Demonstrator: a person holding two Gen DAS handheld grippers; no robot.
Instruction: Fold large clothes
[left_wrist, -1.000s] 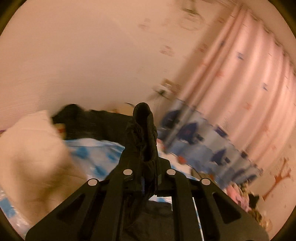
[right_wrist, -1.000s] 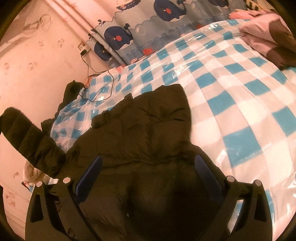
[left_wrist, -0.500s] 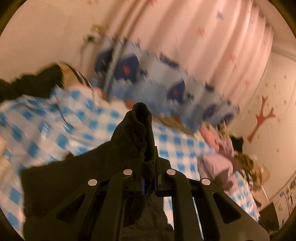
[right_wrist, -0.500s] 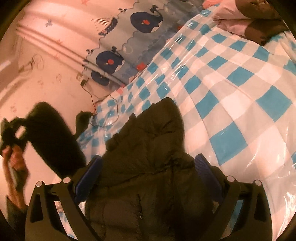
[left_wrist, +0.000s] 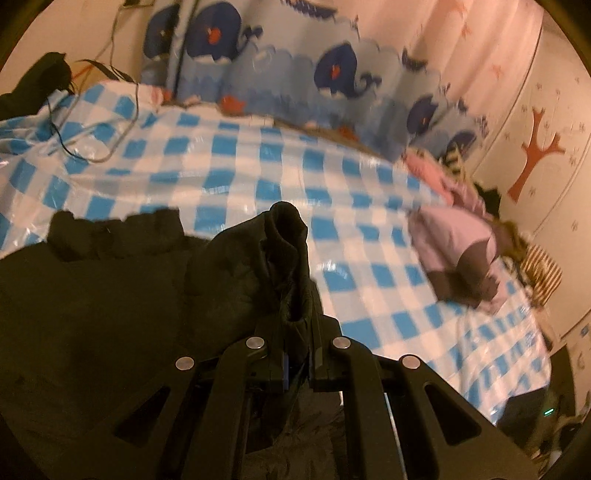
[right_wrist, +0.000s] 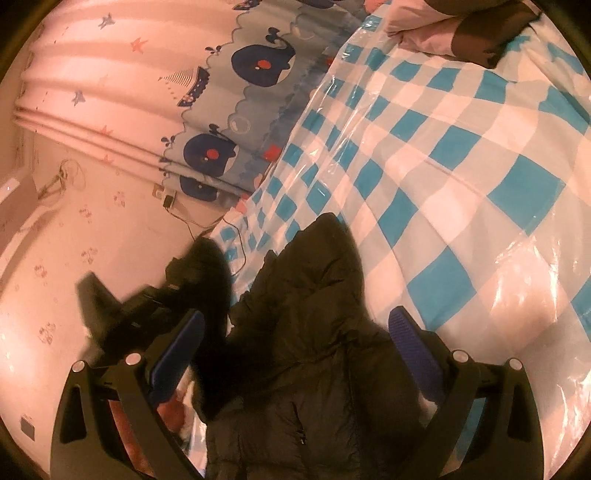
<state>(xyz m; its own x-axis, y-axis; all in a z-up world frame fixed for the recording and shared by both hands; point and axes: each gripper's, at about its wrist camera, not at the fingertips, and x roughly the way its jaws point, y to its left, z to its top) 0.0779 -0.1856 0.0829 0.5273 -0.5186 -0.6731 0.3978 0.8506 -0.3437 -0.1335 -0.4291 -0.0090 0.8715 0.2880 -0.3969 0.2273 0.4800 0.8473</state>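
Observation:
A large dark puffer jacket (right_wrist: 314, 332) lies on a bed covered with a blue-and-white checked plastic sheet (right_wrist: 461, 166). My left gripper (left_wrist: 295, 325) is shut on the jacket's sleeve (left_wrist: 284, 240), whose cuff sticks up past the fingers, over the jacket body (left_wrist: 110, 295). In the right wrist view the left gripper (right_wrist: 147, 306) shows blurred at the left with the sleeve. My right gripper (right_wrist: 295, 350) is open, its blue pads (right_wrist: 413, 343) on either side of the jacket, just above it.
A pink and brown folded garment (left_wrist: 458, 251) lies at the bed's far right with more clothes (left_wrist: 539, 269) behind. A whale-print curtain (left_wrist: 295, 62) hangs along the far edge. A cable (left_wrist: 92, 147) trails on the sheet's left corner. Pink wall (right_wrist: 55, 258) at left.
My left gripper has swung the sleeve from pointing at the wall down and across over the jacket body. The right gripper stayed open over the jacket, tilting slightly up.

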